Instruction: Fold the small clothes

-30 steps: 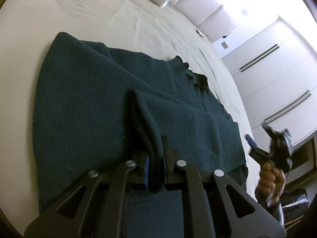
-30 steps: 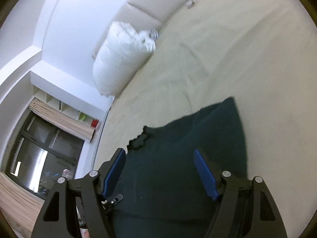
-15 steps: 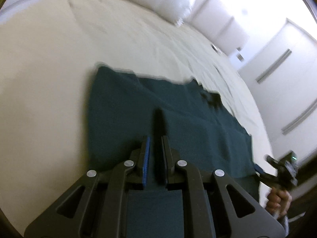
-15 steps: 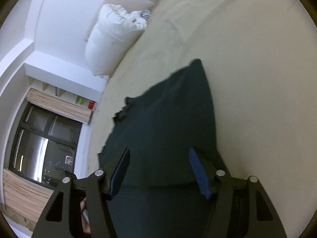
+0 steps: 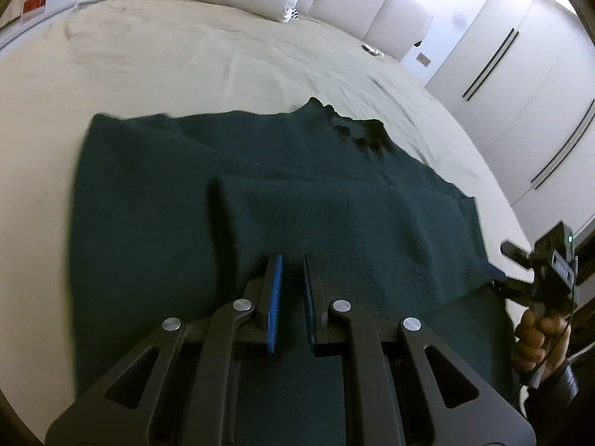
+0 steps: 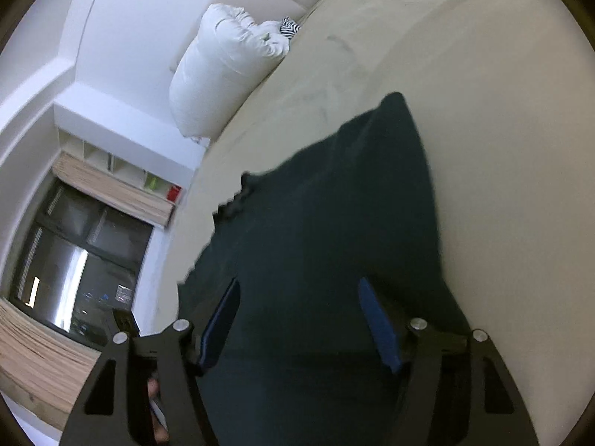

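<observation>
A dark green sweater [image 5: 297, 200] is spread flat on the cream bed [image 5: 208, 67], one part folded over its middle. Left claw [image 5: 292, 260] is seen nearly closed with nothing gripped; right claw [image 6: 297, 286] is held released above the sweater

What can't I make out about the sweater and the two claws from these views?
- Left wrist view: the sweater's near hem is covered by the left claw, whose jaws stand nearly shut; cloth between them cannot be confirmed.
- Left wrist view: the right claw sits at the frame edge, too small to show contact with the sweater's corner.
- Right wrist view: the sweater is blurred and dark, folds unreadable; the right claw's frame hides its near part.
</observation>
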Demonstrator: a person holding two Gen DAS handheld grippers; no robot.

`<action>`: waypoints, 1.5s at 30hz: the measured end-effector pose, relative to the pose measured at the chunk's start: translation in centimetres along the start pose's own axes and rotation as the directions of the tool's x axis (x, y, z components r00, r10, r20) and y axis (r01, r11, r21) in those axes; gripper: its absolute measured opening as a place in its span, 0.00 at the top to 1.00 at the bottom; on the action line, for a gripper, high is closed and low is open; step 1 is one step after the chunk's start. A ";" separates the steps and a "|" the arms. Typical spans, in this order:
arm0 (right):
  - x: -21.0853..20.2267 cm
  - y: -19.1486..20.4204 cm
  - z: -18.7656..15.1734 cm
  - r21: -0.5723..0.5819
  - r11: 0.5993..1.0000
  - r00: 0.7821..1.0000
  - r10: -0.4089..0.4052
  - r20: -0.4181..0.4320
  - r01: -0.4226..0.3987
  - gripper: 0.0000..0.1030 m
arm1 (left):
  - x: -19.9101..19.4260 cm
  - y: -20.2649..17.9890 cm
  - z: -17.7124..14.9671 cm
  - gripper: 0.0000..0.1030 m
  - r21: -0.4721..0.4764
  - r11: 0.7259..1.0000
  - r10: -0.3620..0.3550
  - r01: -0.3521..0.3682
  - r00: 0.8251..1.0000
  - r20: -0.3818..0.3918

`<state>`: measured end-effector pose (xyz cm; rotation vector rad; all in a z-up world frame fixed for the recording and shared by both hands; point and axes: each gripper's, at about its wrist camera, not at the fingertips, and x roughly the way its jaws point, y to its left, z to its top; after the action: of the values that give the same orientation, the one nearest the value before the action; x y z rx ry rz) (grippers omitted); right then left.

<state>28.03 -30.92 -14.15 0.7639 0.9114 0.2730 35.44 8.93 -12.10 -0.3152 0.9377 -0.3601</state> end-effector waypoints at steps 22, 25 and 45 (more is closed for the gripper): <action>-19.0 -1.6 -19.3 -0.060 0.952 0.954 -0.301 0.012 0.301 0.22 | -22.3 3.0 -20.7 0.29 -0.177 0.984 0.010 -0.018 0.999 -0.048; -18.3 -1.3 -20.2 -0.109 0.940 0.945 -0.328 -0.009 0.325 0.22 | -22.2 3.5 -23.2 0.29 -0.194 0.981 0.002 -0.022 0.995 -0.103; -18.1 -3.4 -20.0 0.053 0.973 0.963 -0.211 -0.168 0.223 0.49 | -21.1 2.4 -24.7 0.30 -0.195 0.980 -0.075 0.033 0.974 -0.215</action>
<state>0.95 -33.11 -13.02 0.7077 1.1549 0.1095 4.01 17.58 -11.57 -0.4840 1.1884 -0.3612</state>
